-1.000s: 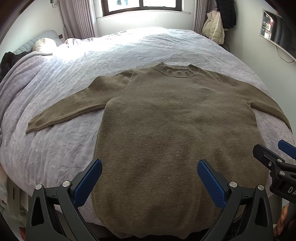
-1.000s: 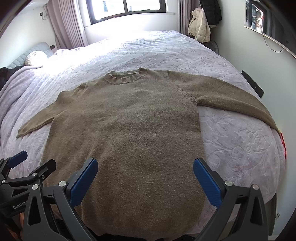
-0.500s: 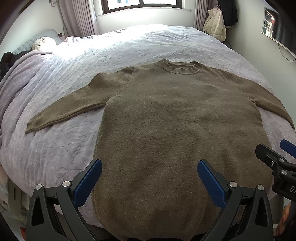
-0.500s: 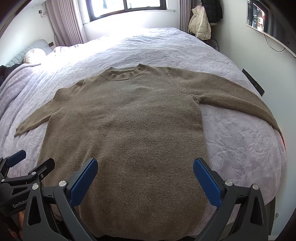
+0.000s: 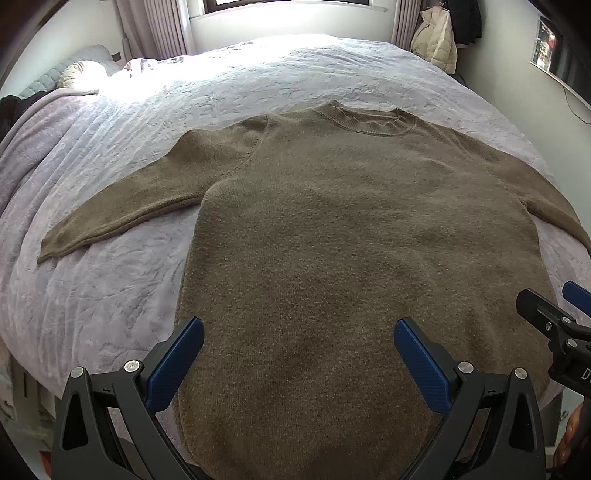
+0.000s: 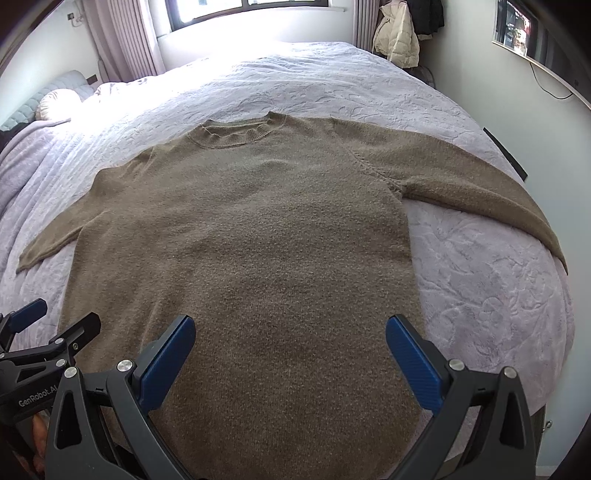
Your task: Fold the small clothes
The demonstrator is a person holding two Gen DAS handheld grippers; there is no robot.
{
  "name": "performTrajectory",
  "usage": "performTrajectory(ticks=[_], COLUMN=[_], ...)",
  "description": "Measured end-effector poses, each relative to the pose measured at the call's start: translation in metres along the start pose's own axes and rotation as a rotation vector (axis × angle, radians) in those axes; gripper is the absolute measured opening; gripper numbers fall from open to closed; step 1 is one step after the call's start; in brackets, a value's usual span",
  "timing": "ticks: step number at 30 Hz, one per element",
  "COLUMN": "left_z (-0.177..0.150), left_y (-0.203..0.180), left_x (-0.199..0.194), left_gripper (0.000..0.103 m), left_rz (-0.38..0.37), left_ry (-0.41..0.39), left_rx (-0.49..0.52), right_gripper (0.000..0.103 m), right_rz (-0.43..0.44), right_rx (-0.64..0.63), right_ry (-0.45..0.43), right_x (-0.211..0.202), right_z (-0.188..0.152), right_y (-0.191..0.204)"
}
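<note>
An olive-brown knit sweater point(image 5: 332, 240) point(image 6: 258, 240) lies flat and face up on the bed, collar at the far side, both sleeves spread out to the sides. Its hem reaches the bed's near edge. My left gripper point(image 5: 299, 332) hovers open above the lower left part of the sweater, holding nothing. My right gripper point(image 6: 290, 328) hangs open over the lower right part, also with nothing between its fingers. Each gripper shows at the edge of the other's view: the right one point(image 5: 554, 314) and the left one point(image 6: 48, 325).
The bed carries a pale lilac quilted cover point(image 5: 92, 277) point(image 6: 498, 295). A pillow point(image 5: 79, 72) lies at the far left. Curtains point(image 6: 122, 37) and a window stand behind the bed. Jackets point(image 6: 399, 33) hang at the far right by a wall.
Both grippers have moved forward and a little lower over the sweater, so it fills more of each view. The sweater itself has not moved, and both grippers stay open.
</note>
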State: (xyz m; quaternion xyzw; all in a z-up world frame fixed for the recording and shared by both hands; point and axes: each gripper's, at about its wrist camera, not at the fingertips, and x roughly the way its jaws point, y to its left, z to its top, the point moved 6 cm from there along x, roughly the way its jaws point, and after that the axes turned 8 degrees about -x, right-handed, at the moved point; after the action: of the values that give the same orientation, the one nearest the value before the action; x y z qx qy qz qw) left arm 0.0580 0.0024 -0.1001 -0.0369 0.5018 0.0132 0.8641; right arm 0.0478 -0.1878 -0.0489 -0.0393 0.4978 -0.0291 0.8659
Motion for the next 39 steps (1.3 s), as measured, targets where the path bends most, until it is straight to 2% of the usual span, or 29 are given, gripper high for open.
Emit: performTrajectory(ticks=[21, 27, 31, 34, 39], left_z=[0.030, 0.045, 0.064, 0.080, 0.091], left_y=[0.021, 0.032, 0.064, 0.106, 0.212], left_x=[0.033, 0.036, 0.039, 0.042, 0.058], left_gripper=[0.103, 0.103, 0.103, 0.103, 0.103], left_rz=[-0.011, -0.077, -0.124, -0.131, -0.124], left_ry=[0.019, 0.005, -0.030, -0.074, -0.131], left_rx=[-0.047, -0.078, -0.155, -0.232, -0.497], right_gripper=[0.103, 0.103, 0.103, 0.103, 0.103], right_rz=[0.015, 0.029, 0.051, 0.077, 0.139], right_rx=[-0.031, -0.036, -0.051, -0.079, -0.107], right_ry=[0.026, 0.018, 0.002, -0.010, -0.015], right_x=[0.035, 0.039, 0.040, 0.041, 0.045], right_z=[0.032, 0.042, 0.052, 0.060, 0.066], right_y=[0.020, 0.029, 0.041, 0.057, 0.082])
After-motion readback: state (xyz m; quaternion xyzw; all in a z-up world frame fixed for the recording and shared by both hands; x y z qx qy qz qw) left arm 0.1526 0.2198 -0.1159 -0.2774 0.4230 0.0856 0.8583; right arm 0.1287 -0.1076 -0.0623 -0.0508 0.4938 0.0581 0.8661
